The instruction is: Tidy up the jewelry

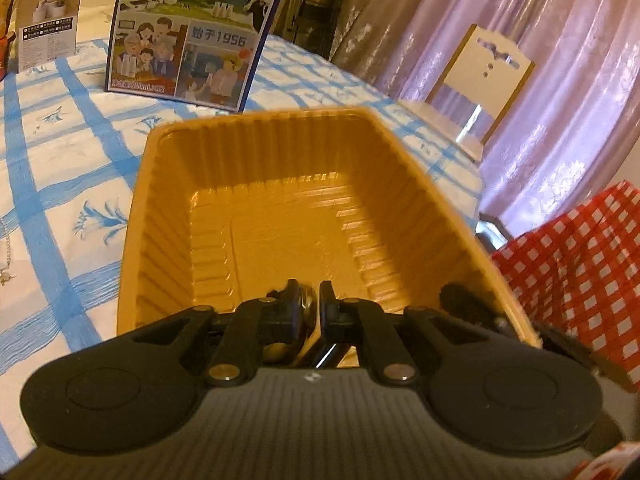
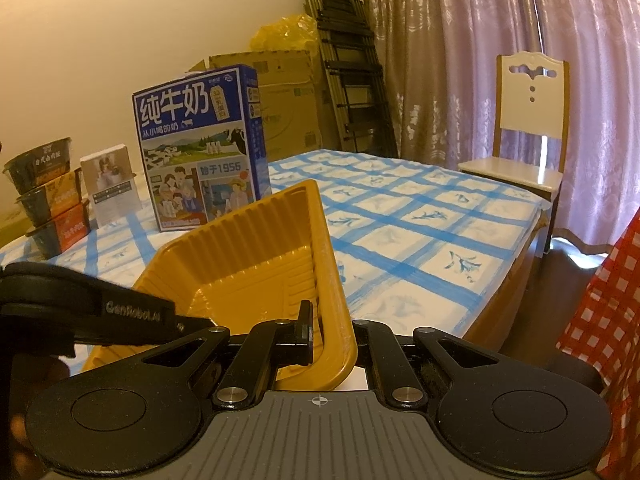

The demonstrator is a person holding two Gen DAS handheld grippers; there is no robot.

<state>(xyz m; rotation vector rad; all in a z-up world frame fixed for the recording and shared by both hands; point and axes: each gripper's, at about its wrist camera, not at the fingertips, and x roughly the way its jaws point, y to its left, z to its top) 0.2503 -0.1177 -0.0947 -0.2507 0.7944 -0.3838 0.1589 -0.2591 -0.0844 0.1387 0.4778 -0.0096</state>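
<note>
In the left wrist view, the left tool [image 1: 311, 300] sits at 6 o'clock, its tips over the near end of the yellow tray [image 1: 404, 152]. The jaws stand narrow, with a small shiny metallic piece [image 1: 307, 307] caught between them; what kind of jewelry it is cannot be told. The tray spreads from the tool toward 12 o'clock, its long axis running away from the camera and its ribbed floor open to view. At 9 o'clock, at the picture's edge, a thin chain [image 1: 5, 256] lies on the blue-checked table [image 1: 60, 168]. A blue milk carton [image 1: 188, 32] stands at 11 o'clock beyond the tray.

In the right wrist view, the right tool [image 2: 332, 334] at 6 o'clock is clamped on the tray's [image 2: 256, 240] near right rim, one finger [image 2: 306, 326] inside the wall and the other hidden behind it. The tray is held tilted, its right wall raised, its long axis pointing toward 11 o'clock, its far corner toward the milk carton [image 2: 200, 148]. The left tool [image 2: 188, 320] reaches in from 9 o'clock over the tray's near edge; its tips are not clear here. A chair [image 2: 528, 120] stands at 2 o'clock past the table [image 2: 420, 216].
</note>
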